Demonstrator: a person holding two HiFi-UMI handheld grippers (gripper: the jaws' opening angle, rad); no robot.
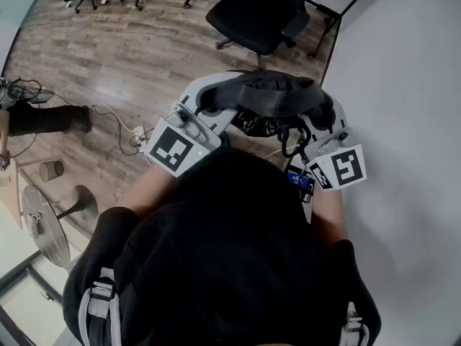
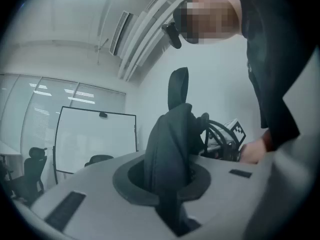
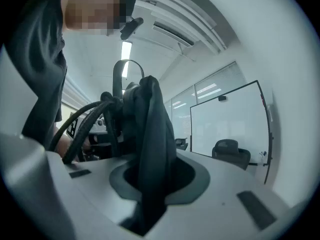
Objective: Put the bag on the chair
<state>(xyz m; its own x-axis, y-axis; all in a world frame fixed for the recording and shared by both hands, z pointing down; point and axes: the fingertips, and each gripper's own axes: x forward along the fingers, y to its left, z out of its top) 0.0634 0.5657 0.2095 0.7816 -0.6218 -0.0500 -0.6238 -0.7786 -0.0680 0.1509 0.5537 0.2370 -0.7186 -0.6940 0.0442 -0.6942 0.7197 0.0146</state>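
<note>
Your left claw (image 2: 170, 186) is nearly closed, its jaws pinched on a fold of dark fabric from the bag (image 2: 172, 129). Your right claw (image 3: 147, 184) is narrow in the same way, clamped on another fold of that bag. So the bag hangs between the two claws, off the floor, with each claw gripping one end.

In the head view the bag (image 1: 277, 96) has its long axis running straight across, from one claw's tips to the other's.

The black chair (image 1: 256, 13) lies ahead of both claws, past the bag, with open wooden floor (image 1: 144, 56) between. Its seat sits roughly between the two claw lines, a little toward the left claw, so that hand looks slightly nearer.

The white table (image 1: 403, 85) runs just beside the right claw.

The move probably needs both claws to carry forward together, keeping the bag crosswise.
</note>
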